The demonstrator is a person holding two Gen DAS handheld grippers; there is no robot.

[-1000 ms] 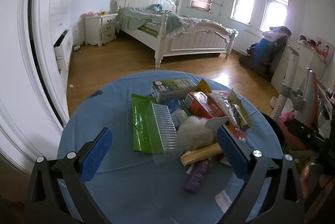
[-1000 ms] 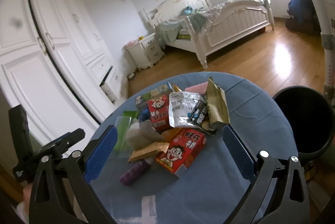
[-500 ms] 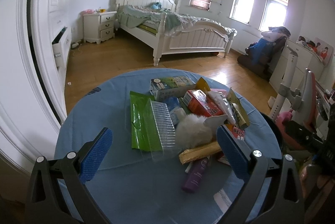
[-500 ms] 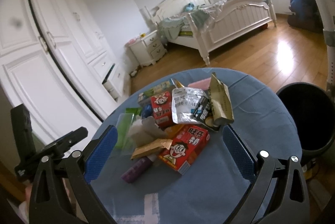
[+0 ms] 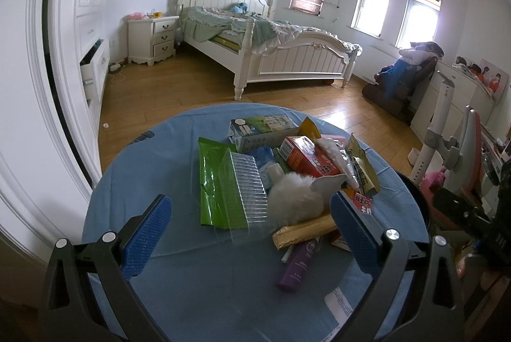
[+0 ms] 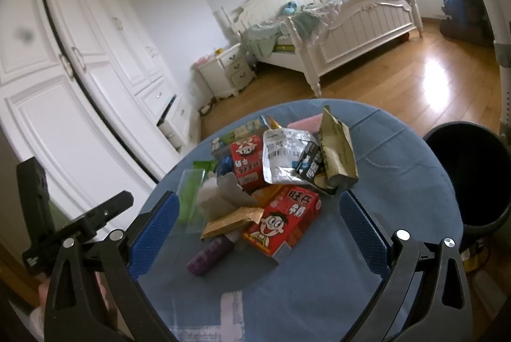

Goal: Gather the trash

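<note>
Left gripper (image 5: 250, 228): jaws spread wide, nothing between the blue ribbed pads, no contact with any item. It hangs above the near side of the round table (image 5: 134, 182), which is covered in smooth blue cloth.

Right gripper (image 6: 258, 228): jaws equally wide, empty, touching nothing.

The trash lies in one heap at the centre of the table. Contents, placed relative to the red carton (image 6: 282, 222), a rectangular cardboard box with a cartoon face:
- Gold foil wrapper (image 6: 231, 222), flat and creased, touching the carton's left side.
- Purple tube (image 6: 209, 255), cylindrical, just in front of the wrapper.
- Crumpled silver pouch (image 6: 282, 156) and an olive foil bag (image 6: 337, 155), behind the carton.
- Second, smaller red carton (image 6: 246, 160), behind and to the left.
- Clear ridged plastic tray (image 5: 246, 188) on a glossy green bag (image 5: 214, 182), further left, beside a white fluffy wad (image 5: 295, 198).

A black round bin (image 6: 469, 179) stands on the wooden floor, right of the table.
</note>
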